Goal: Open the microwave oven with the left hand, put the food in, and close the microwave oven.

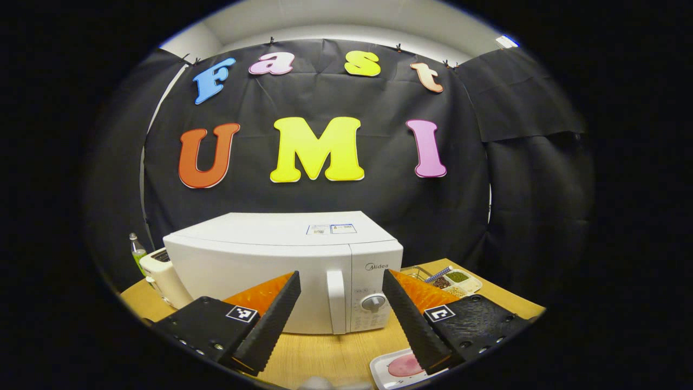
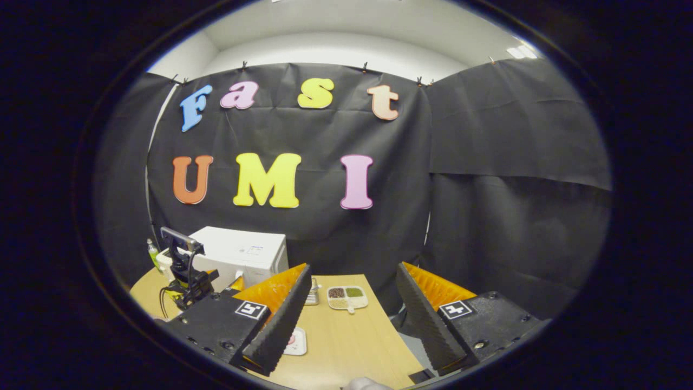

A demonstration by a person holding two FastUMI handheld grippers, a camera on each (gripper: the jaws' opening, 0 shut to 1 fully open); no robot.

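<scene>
The white microwave point(image 1: 243, 262) stands on the wooden table with its door shut, straight ahead in the left gripper view. Its vertical handle point(image 1: 335, 300) and a round dial point(image 1: 373, 302) sit between my left gripper's fingers. My left gripper point(image 1: 341, 275) is open, a short way in front of the door and touching nothing. A small white tray with pink food point(image 1: 403, 365) lies on the table by its right finger. My right gripper point(image 2: 353, 268) is open and holds nothing, above the table's right part. The microwave point(image 2: 238, 252) and the food tray point(image 2: 298, 342) lie to its left.
A white toaster point(image 1: 159, 276) and a small bottle point(image 1: 136, 250) stand left of the microwave. A divided dish of beans and grains point(image 1: 457, 281) point(image 2: 346, 297) sits at the back right. The wooden table point(image 1: 335, 352) has bare room in front of the microwave.
</scene>
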